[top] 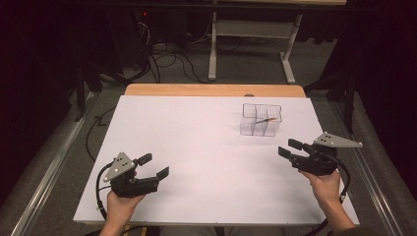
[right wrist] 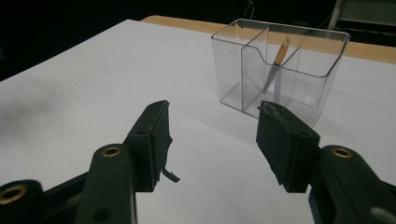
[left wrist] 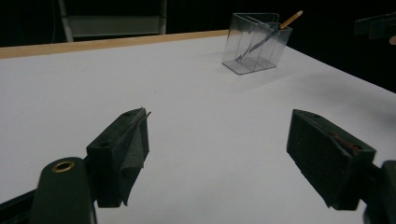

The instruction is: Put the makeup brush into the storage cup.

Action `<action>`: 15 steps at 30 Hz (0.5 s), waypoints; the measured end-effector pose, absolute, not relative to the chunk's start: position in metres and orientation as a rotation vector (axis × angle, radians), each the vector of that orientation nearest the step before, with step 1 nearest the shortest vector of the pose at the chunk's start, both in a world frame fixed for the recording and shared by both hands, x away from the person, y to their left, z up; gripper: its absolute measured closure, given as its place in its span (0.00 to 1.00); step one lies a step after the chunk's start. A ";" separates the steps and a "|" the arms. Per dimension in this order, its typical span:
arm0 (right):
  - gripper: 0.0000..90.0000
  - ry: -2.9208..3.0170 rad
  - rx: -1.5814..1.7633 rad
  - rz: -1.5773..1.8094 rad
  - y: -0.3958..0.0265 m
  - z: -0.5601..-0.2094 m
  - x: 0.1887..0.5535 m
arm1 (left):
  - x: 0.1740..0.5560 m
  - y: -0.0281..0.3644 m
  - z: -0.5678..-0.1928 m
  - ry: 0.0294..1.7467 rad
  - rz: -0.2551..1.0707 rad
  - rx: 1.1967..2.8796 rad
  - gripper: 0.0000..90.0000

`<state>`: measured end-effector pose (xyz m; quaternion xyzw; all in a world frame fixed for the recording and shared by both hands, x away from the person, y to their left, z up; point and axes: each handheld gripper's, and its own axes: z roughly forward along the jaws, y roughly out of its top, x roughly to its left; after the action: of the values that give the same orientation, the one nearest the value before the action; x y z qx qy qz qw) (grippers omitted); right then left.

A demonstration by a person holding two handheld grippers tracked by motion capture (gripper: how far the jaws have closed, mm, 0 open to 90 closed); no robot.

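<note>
A clear plastic organizer box [top: 261, 119] with several compartments stands on the white table top [top: 206, 147], right of centre toward the back. A thin tool with an orange-brown handle [top: 268, 119] leans inside it, also seen as the tool [right wrist: 280, 56] and the tool [left wrist: 289, 21]. My left gripper [top: 153, 165] is held near the front left, open and empty; its jaws stand wide apart around the left gripper [left wrist: 217, 158]. My right gripper [top: 290, 148] is held at the right, just in front of the box [right wrist: 280, 70], open with nothing between the right gripper [right wrist: 212, 140] jaws.
The white sheet covers a wooden table whose far edge [top: 216, 90] shows as a tan strip. Beyond it are a white desk frame [top: 253, 44] and cables on the floor [top: 167, 61]. Metal rails run along both table sides.
</note>
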<state>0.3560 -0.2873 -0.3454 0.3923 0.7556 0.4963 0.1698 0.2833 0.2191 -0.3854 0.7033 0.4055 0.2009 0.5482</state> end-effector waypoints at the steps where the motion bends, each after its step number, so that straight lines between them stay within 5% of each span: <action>1: 0.51 2.150 1.115 1.411 -0.287 -0.346 0.355 | 0.283 0.219 -0.385 0.961 0.476 1.666 0.24; 15: 0.51 2.159 1.104 1.417 -0.285 -0.357 0.347 | 0.284 0.219 -0.386 0.964 0.474 1.662 0.24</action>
<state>0.3466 -0.2846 -0.3566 0.3877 0.7580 0.4977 0.1656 0.2836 0.2186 -0.3856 0.7019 0.4072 0.2000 0.5491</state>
